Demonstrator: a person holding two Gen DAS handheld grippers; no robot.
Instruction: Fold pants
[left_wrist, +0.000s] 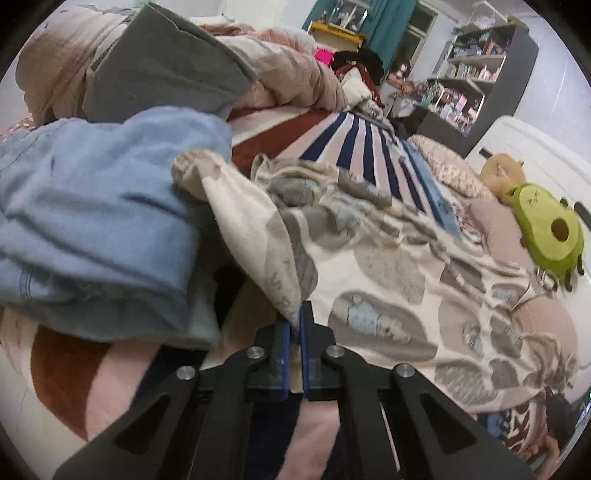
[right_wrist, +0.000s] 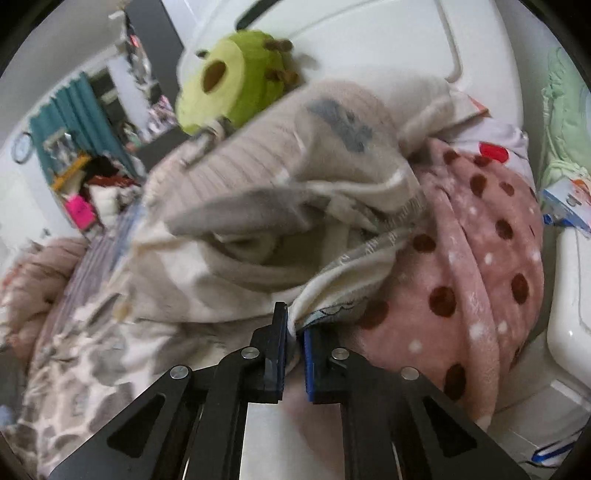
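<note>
Loosely rumpled cream patterned pants (left_wrist: 388, 266)

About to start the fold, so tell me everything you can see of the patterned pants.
The pants are cream, soft-looking fabric printed with grey ovals and pale blue figures. They lie rumpled across the bed, beside a blue garment. The left gripper pinches one edge, lifted into a peak; the right gripper pinches another bunched edge against a pink dotted blanket.
</note>
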